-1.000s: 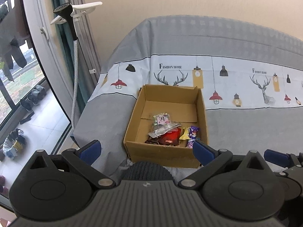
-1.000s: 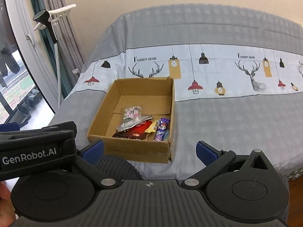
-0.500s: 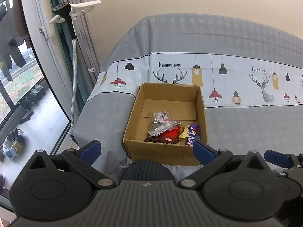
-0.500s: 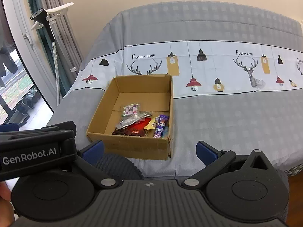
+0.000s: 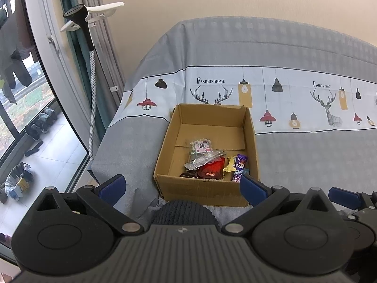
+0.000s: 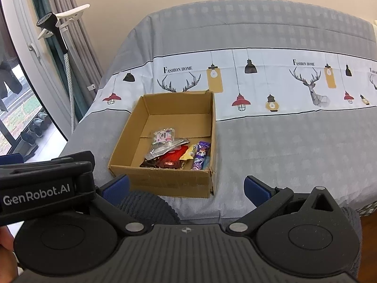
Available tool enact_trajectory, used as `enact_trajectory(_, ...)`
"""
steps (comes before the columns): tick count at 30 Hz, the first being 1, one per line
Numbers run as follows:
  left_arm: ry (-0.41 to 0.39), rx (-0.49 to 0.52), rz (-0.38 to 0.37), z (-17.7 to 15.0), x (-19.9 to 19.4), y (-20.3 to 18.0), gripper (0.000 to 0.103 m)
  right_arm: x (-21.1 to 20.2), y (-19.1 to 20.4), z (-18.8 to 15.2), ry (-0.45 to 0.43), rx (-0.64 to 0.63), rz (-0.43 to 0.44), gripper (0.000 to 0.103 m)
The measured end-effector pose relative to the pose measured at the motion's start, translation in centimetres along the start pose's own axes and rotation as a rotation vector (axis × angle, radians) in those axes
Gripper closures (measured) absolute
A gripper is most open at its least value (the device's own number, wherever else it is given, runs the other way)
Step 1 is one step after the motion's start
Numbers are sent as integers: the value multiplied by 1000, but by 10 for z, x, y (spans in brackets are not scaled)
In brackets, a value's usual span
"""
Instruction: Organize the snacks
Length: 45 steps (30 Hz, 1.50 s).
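Note:
An open cardboard box (image 5: 249, 127) (image 6: 122, 151) sits near the front left of a table under a grey patterned cloth. Several snack packets lie in its near half: a clear pink-labelled bag (image 5: 200, 147) (image 6: 165, 135), a red packet (image 5: 211, 168) (image 6: 172, 159), a yellow wrapper (image 5: 230, 164) and a purple bar (image 5: 240, 167) (image 6: 201, 154). My left gripper (image 5: 181, 187) hangs open in front of the box, above its near wall. My right gripper (image 6: 186, 187) is open too, just right of the left one, nothing between its fingers.
A garment steamer on a pole (image 5: 90, 75) (image 6: 63, 54) stands left of the table beside grey curtains and a large window. Shoes lie on the floor by the window (image 5: 40, 122). A dark ribbed knee (image 5: 186, 213) shows below the grippers. The tablecloth (image 6: 294, 141) spreads right of the box.
Both grippers have drawn back and risen slightly, so the box sits a little farther and lower in view. Neither has opened, shut or taken hold of anything.

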<state>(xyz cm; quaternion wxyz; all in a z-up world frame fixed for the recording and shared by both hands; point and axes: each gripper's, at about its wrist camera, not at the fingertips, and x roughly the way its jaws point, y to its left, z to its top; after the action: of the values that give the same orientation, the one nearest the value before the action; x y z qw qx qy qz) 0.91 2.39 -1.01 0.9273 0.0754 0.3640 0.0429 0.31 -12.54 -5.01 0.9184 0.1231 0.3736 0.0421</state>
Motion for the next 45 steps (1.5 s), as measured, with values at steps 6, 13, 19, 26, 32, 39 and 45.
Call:
enact_trajectory(6, 6, 3, 3, 1, 1, 0, 0, 1, -1, -1, 5, 2, 1, 1)
enact_trajectory(13, 5, 1, 7, -1, 0, 0, 0, 1, 0, -1, 3, 1, 2, 1)
enact_trajectory(19, 4, 1, 7, 0, 0, 0, 0, 0, 2, -2, 1, 0, 0, 1)
enact_trajectory(26, 6, -3, 14, -4, -3, 1, 0, 0, 3, -2, 2, -2, 0, 1)
enact_trajectory(32, 7, -3, 16, -5, -4, 3, 0, 0, 5, -3, 3, -1, 1, 1)
enact_trajectory(39, 8, -3, 16, -5, -5, 4, 0, 0, 7, -4, 4, -1, 1, 1)
enact_trajectory(45, 12, -1, 17, -6, -5, 6, 0, 0, 7, -5, 6, 0, 0, 1)
